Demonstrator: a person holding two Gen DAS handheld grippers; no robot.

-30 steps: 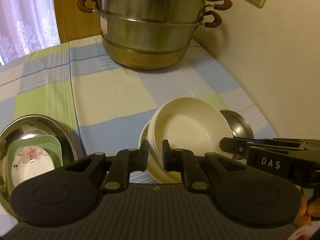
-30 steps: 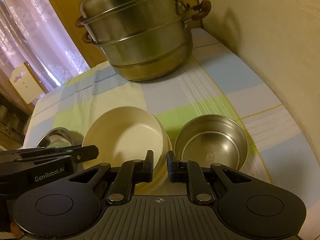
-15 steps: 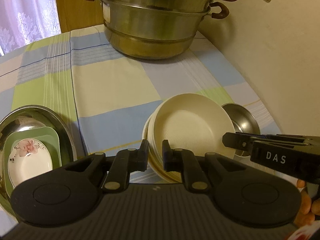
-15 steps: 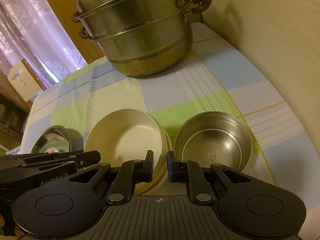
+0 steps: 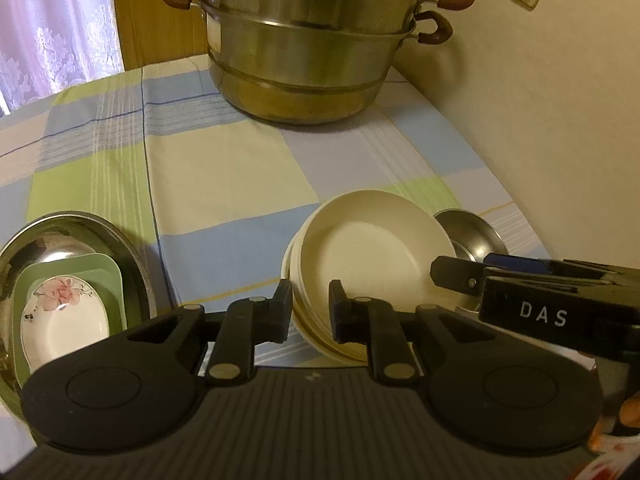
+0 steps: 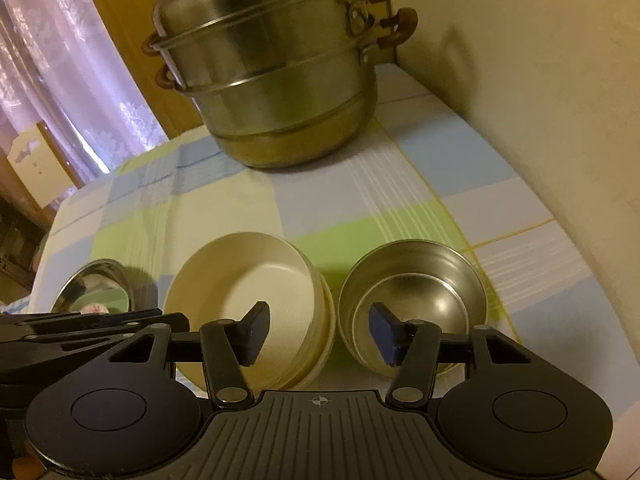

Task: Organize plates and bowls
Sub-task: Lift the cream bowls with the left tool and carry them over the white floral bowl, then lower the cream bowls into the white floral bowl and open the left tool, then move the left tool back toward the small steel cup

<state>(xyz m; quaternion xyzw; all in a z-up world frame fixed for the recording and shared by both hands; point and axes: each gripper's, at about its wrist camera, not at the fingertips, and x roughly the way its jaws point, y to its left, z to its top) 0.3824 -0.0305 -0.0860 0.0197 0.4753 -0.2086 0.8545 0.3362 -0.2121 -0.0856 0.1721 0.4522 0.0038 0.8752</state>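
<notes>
A stack of cream bowls (image 5: 372,248) (image 6: 240,280) stands on the checked cloth, and a steel bowl (image 6: 416,296) (image 5: 472,232) sits just to its right. My left gripper (image 5: 310,310) is at the stack's near left rim. Its jaws are opening slightly, with the rim in the narrow gap between them and the pads not pressing on it. My right gripper (image 6: 320,332) is opening wide. One finger hangs over the cream stack's right side and the other over the steel bowl's left side, and neither holds anything.
A tall steel steamer pot (image 5: 308,60) (image 6: 272,92) stands at the back. At the left, a steel oval dish (image 5: 80,224) holds a green plate (image 5: 104,268) and a white flowered plate (image 5: 64,312). The wall (image 5: 540,140) runs along the table's right edge.
The right gripper's jaws have sprung wide apart from nearly closed. The left jaws have parted a little. The bowls and both hands have stayed where they were.
</notes>
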